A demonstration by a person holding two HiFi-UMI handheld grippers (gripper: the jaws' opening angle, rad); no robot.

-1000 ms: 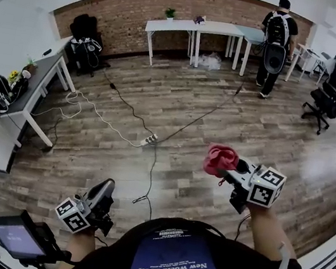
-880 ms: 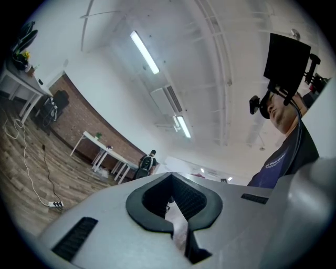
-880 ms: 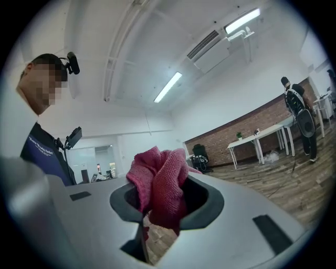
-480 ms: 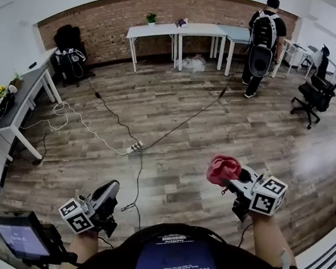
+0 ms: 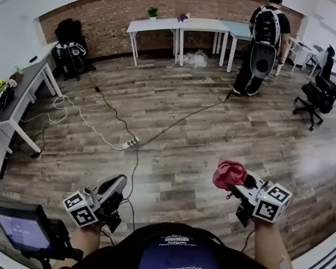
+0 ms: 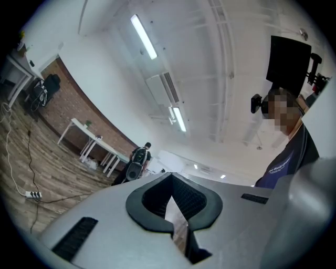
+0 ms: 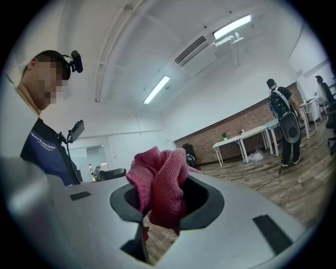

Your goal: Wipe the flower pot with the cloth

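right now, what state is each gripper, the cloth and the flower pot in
left gripper: jaws shut, nothing between them
right gripper: jaws shut on the cloth
cloth: bunched up, held in the air
flower pot: upright on the far white table, not yet reached

i am reading just one clear print: on the front of my dark shirt, white letters are spelling "new world order", appearing upside down in the head view. a smaller white line just beside it is showing too fine to read. the shirt's print is also appearing in both gripper views, too small to make out. the left cube and right cube are carrying square black-and-white markers, patterns without letters. the lit screen is showing nothing legible.
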